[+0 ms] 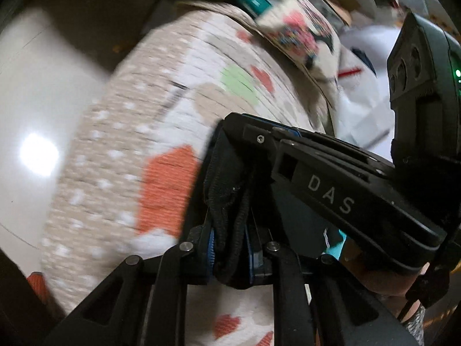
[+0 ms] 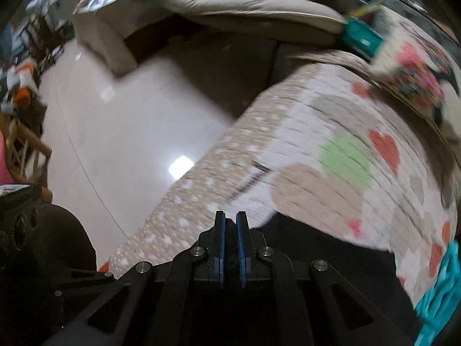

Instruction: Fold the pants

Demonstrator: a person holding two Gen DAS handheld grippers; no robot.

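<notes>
Black pants (image 1: 230,201) are seen bunched between the pads of the left gripper (image 1: 229,248), low and centre in the left wrist view; the pads are pressed onto a thick, ribbed edge. In the right wrist view, the right gripper (image 2: 230,230) is pressed together on a thin layer of the same dark cloth, which spreads to the lower right over a patterned mat (image 2: 331,158). A glossy floor (image 2: 121,132) fills the left. The fabric is judged soft, light and limp; it sags between 2 holds. Seamed edges or corners are advised as holds.
</notes>
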